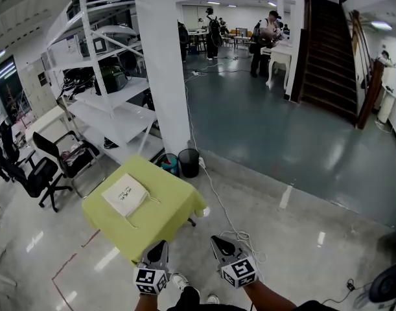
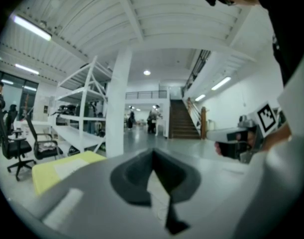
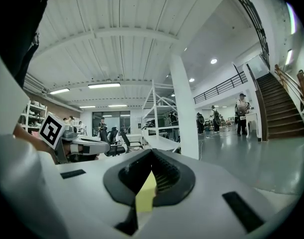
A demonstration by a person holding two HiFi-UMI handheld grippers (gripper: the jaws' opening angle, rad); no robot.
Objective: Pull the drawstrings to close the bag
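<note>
A white drawstring bag [image 1: 125, 195] lies flat on a small table with a yellow-green cloth [image 1: 165, 219]. Thin drawstrings trail from its near end [image 1: 129, 222] and right side [image 1: 152, 200]. My left gripper [image 1: 161, 245] and right gripper [image 1: 218, 240] hover side by side below the table's near corner, both shut and empty, well short of the bag. In the left gripper view the jaws meet in a closed tip [image 2: 152, 154], with the table [image 2: 47, 176] and bag [image 2: 68, 167] low on the left. The right gripper view shows closed jaws [image 3: 152, 156] and the left gripper [image 3: 78, 146] beside them.
A white pillar [image 1: 161, 63] and white shelving [image 1: 110, 102] stand behind the table. Office chairs [image 1: 45, 167] are at left, a black bin [image 1: 188, 162] at the pillar's foot. A white cable [image 1: 218, 196] runs over the floor on the right. Stairs [image 1: 330, 57] and people stand far back.
</note>
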